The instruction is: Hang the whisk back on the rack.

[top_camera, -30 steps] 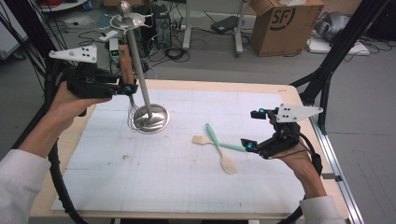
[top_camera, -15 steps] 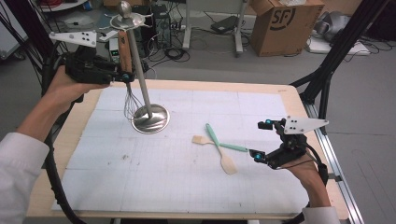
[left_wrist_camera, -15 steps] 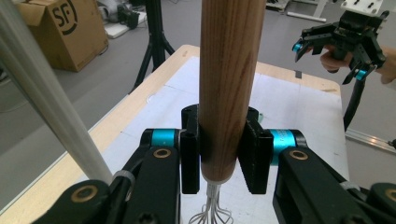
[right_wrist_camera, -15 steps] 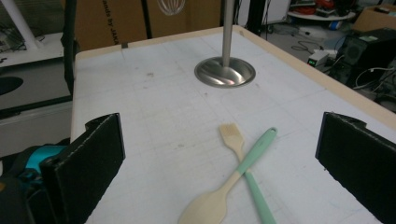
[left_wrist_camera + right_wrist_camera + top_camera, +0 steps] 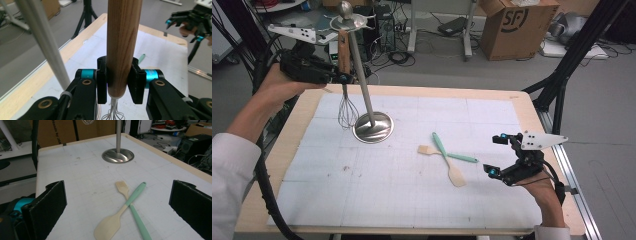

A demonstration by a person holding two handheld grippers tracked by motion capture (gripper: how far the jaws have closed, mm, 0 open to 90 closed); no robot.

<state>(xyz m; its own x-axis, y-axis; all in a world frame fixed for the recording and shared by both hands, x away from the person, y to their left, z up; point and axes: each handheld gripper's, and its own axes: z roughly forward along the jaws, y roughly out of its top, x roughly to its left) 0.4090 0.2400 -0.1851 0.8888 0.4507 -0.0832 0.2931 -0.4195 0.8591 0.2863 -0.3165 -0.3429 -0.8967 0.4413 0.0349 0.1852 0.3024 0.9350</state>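
Left claw [image 5: 117, 80] clamped low on the wooden-handled wire whisk [image 5: 345, 75], held upright beside the steel stand pole [image 5: 361, 80] above the bench [image 5: 512, 95]. Likely light; handle stiff and grippy, wires springy, so hold the wood. Right claw [image 5: 499, 155] apart, holding nothing.

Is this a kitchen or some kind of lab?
Probably a lab or workshop, not a kitchen: a cardboard box and loose cables lie on the floor behind the table, and the whisk is held with a gripper.
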